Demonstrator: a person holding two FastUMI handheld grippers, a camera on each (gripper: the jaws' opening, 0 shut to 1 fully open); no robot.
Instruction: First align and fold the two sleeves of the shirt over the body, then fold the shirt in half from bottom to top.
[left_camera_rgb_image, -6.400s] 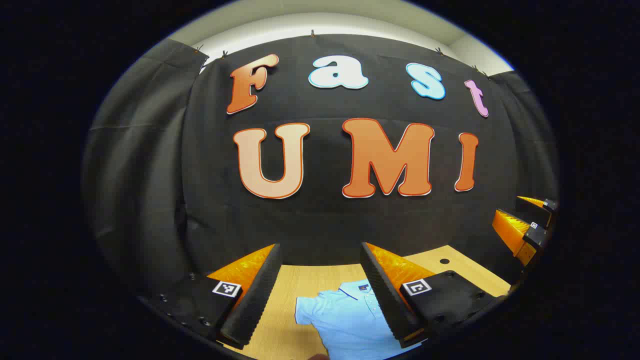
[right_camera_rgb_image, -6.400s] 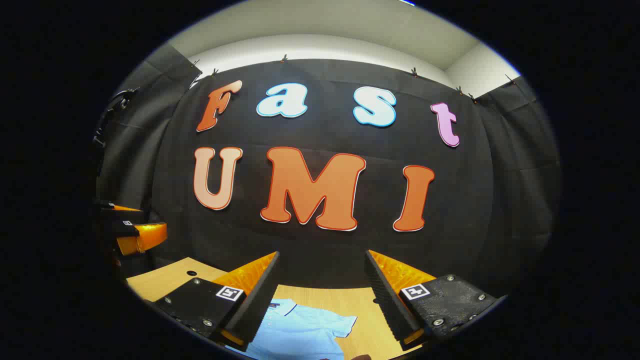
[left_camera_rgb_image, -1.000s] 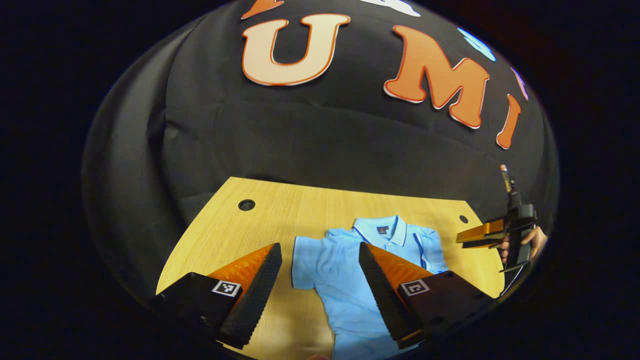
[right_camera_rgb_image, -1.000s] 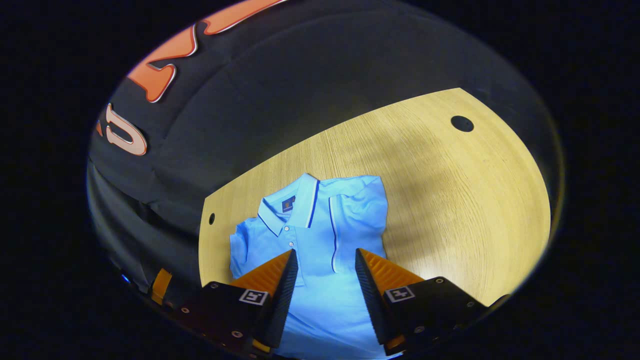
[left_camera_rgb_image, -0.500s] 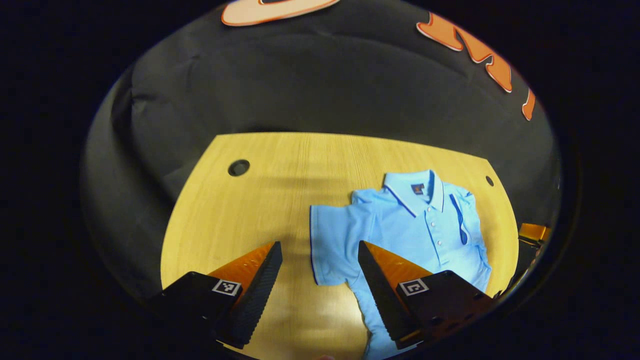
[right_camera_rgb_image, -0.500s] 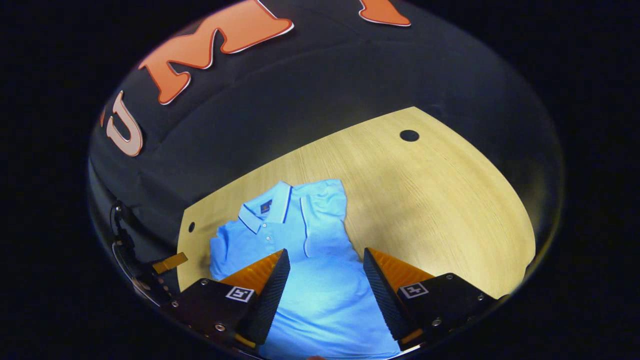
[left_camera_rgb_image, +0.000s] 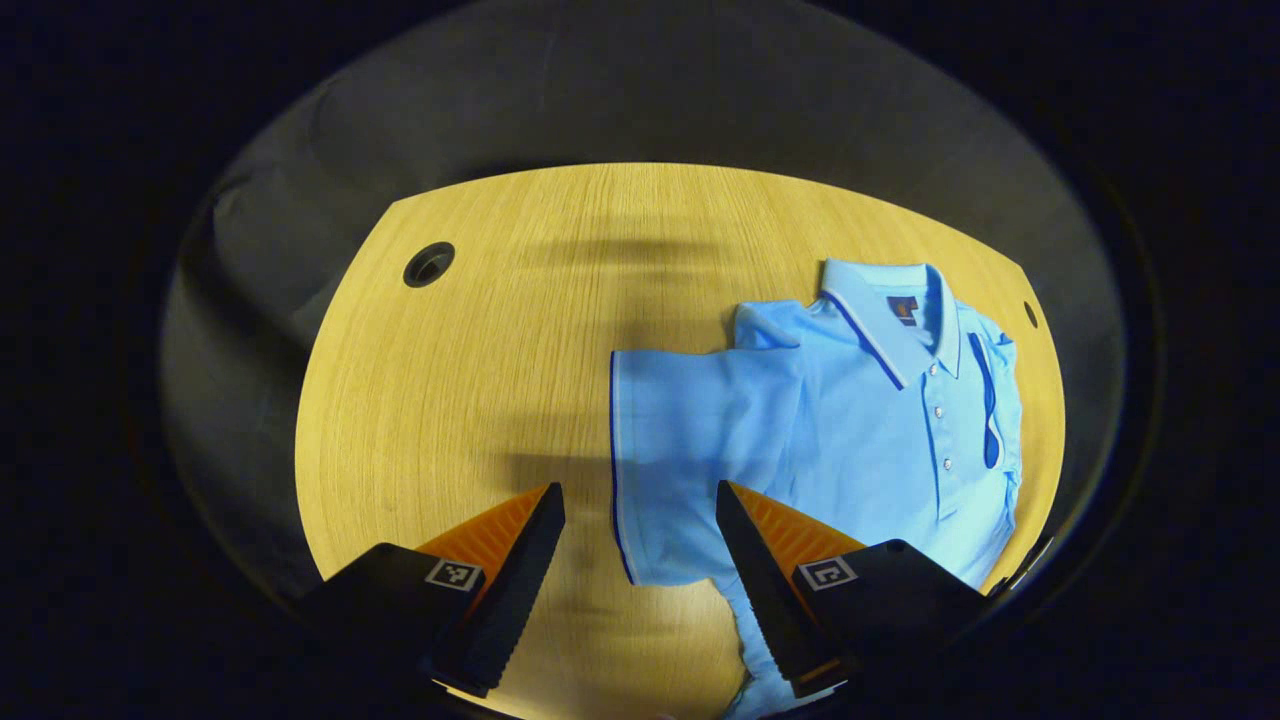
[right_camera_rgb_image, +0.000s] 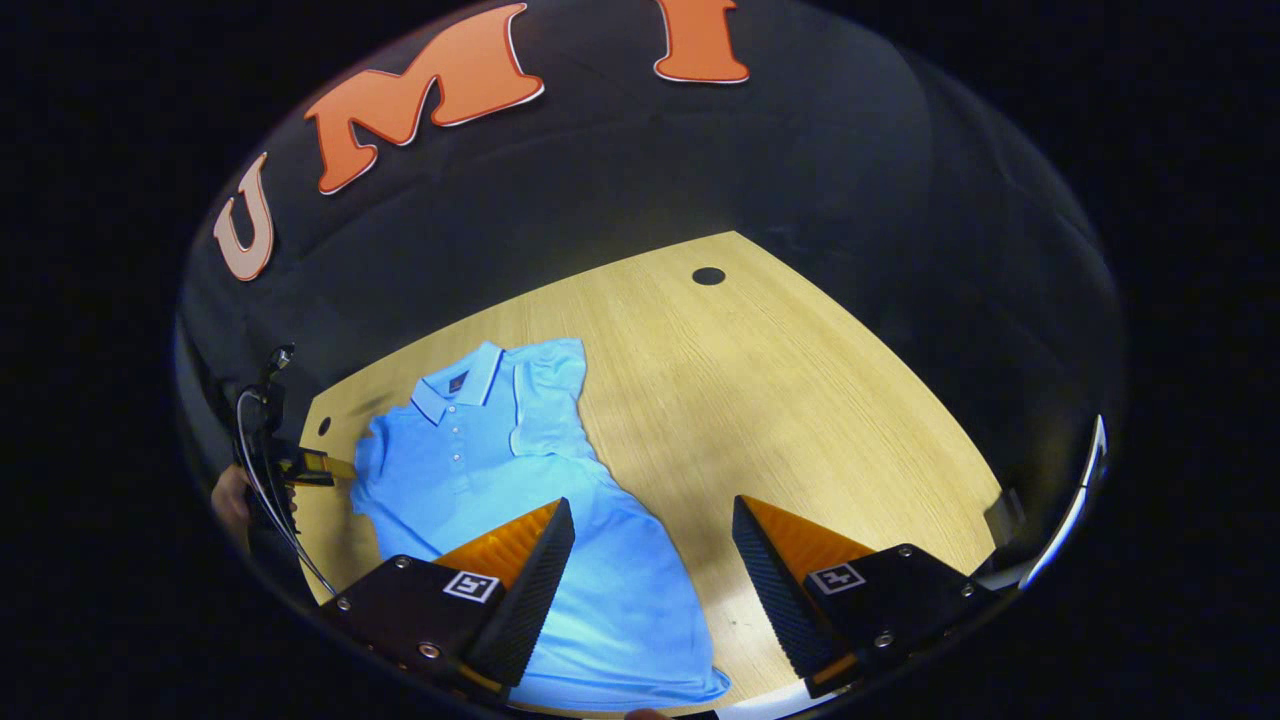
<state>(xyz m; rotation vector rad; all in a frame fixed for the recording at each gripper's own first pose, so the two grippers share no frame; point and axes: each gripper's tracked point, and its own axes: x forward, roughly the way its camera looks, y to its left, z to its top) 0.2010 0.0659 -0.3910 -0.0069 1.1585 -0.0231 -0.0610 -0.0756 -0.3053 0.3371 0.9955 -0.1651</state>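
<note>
A light blue polo shirt (left_camera_rgb_image: 850, 420) lies flat on the wooden table (left_camera_rgb_image: 470, 380), collar toward the far wall. One sleeve (left_camera_rgb_image: 670, 450) is spread out sideways; its hem lies between and just beyond the fingers of my left gripper (left_camera_rgb_image: 640, 492), which hovers open above it. The other sleeve (right_camera_rgb_image: 548, 398) is folded over the body, its dark-trimmed hem visible near the placket. My right gripper (right_camera_rgb_image: 650, 508) is open above the shirt's lower hem (right_camera_rgb_image: 620, 620) and bare table. The left gripper (right_camera_rgb_image: 322, 466) and the hand (right_camera_rgb_image: 230, 500) holding it appear at the shirt's far side.
Cable holes sit in the table top (left_camera_rgb_image: 428, 263), (left_camera_rgb_image: 1030, 313), (right_camera_rgb_image: 708, 275). The black cloth wall (right_camera_rgb_image: 620, 180) closes in behind the table. Bare wood stretches left of the spread sleeve and right of the shirt (right_camera_rgb_image: 800, 420).
Both grippers have dropped from facing the wall to looking down at the table. The left one has closed in on the spread sleeve; the right one has drawn away from the folded sleeve toward the hem.
</note>
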